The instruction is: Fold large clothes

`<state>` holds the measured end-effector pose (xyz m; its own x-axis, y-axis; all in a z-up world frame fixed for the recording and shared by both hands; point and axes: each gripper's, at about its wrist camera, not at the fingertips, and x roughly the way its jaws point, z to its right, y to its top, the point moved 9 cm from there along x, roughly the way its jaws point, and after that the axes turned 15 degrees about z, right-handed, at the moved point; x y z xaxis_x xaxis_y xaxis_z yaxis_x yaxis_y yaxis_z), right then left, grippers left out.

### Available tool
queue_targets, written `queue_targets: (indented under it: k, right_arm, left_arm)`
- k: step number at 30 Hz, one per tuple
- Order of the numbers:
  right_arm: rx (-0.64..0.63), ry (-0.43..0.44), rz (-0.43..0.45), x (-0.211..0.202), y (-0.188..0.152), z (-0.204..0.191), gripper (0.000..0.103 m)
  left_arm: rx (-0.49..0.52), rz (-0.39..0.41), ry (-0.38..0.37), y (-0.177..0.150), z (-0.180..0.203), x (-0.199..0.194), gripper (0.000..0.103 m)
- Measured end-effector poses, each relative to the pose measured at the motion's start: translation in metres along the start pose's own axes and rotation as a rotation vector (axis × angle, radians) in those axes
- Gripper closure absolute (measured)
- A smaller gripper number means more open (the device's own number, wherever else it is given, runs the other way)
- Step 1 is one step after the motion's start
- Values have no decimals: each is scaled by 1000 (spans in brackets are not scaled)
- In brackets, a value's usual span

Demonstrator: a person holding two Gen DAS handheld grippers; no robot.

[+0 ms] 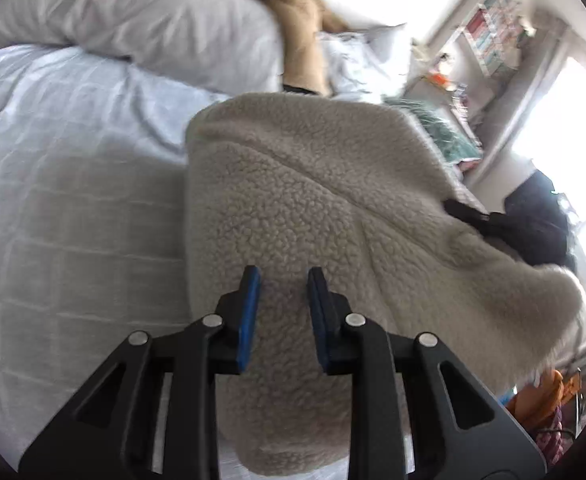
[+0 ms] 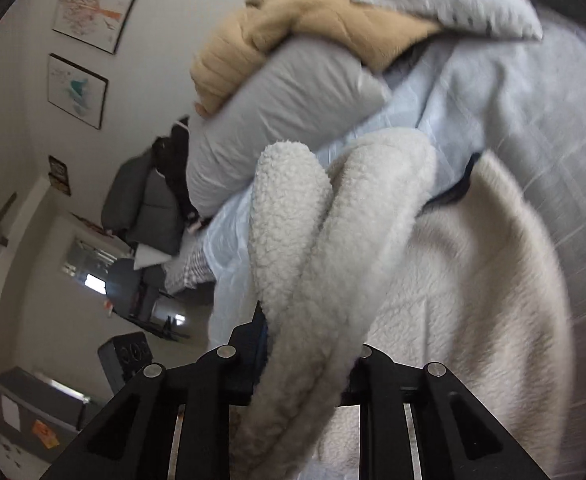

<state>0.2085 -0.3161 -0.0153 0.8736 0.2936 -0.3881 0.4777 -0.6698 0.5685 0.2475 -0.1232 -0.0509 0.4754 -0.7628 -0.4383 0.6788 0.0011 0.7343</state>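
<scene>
Left gripper point(image 1: 284, 280), foreground of the left wrist view: 2 black fingers with blue pads point(image 1: 249, 320), set apart with a clear gap, holding nothing, poised just above the near part of the cream fleece garment point(image 1: 293, 184). The garment lies spread on the pale blue quilted bedspread point(image 1: 61, 208), its left edge running from near to far and its far edge folded into a rounded corner. A dark zipper pull point(image 1: 467, 212) shows at the garment's right side, beside a dark bundle of fabric point(image 1: 537, 220).

Right gripper point(image 2: 307, 344), foreground of the right wrist view: the fingers are closed on a thick rolled fold of the same fleece, which fills the space between them and rises away from the camera in 2 rounded lobes. The rest of the garment spreads to the right over the bedspread, blurred at its right edge.

Background: a grey pillow point(image 2: 277, 120) at the far side of the bed, with a tan blanket point(image 2: 313, 20) draped over it, and 2 framed pictures point(image 2: 93, 8) on the left wall.
</scene>
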Motion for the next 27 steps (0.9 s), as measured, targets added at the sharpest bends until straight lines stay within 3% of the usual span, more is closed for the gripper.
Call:
queue_targets:
  k: [3, 7, 9, 12, 14, 22, 24, 27]
  right_arm:
    - [-25, -91, 41, -17, 12, 33, 76]
    - [-55, -397, 52, -28, 13, 110, 69]
    - [-73, -508, 92, -42, 19, 129, 68]
    - [12, -442, 167, -64, 36, 123, 65]
    - [-6, -447, 199, -72, 45, 104, 58]
    - [-226, -360, 146, 5, 14, -15, 57]
    - [-288, -380, 151, 27, 3, -12, 57]
    - [-312, -531, 144, 34, -13, 37, 58]
  left_arm:
    - [56, -53, -50, -19, 24, 15, 76]
    - [171, -115, -10, -50, 37, 39, 76]
    - [202, -91, 1, -53, 41, 39, 77]
    - [217, -92, 8, -54, 44, 38, 78]
    - [221, -88, 13, -56, 46, 37, 79]
    - [286, -73, 38, -58, 56, 42, 79]
    - [281, -72, 32, -58, 55, 41, 79]
    - [264, -79, -20, -57, 56, 36, 79]
